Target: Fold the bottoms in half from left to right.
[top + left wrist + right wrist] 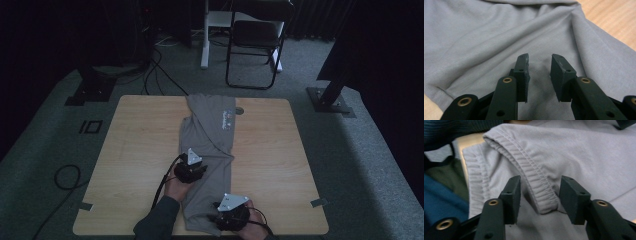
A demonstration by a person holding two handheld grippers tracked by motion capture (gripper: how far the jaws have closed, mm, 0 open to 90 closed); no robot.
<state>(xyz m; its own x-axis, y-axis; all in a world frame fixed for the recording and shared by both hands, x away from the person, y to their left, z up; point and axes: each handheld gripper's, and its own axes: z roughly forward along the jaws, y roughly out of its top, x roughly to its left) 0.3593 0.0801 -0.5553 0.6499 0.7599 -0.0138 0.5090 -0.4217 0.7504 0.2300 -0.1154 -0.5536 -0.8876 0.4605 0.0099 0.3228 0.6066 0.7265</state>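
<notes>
Shirt (207,165) hem (541,195) between right claw (537,195) pads — untouched.

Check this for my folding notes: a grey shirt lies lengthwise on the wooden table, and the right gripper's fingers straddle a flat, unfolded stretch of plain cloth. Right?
Not quite. In the right gripper view the right gripper has its fingers either side of a ribbed, stitched hem fold of the grey shirt, not plain flat cloth. The shirt does lie lengthwise on the wooden table.

shirt (207,160) lies lengthwise on table (135,150), chair (255,40) behind.
</notes>
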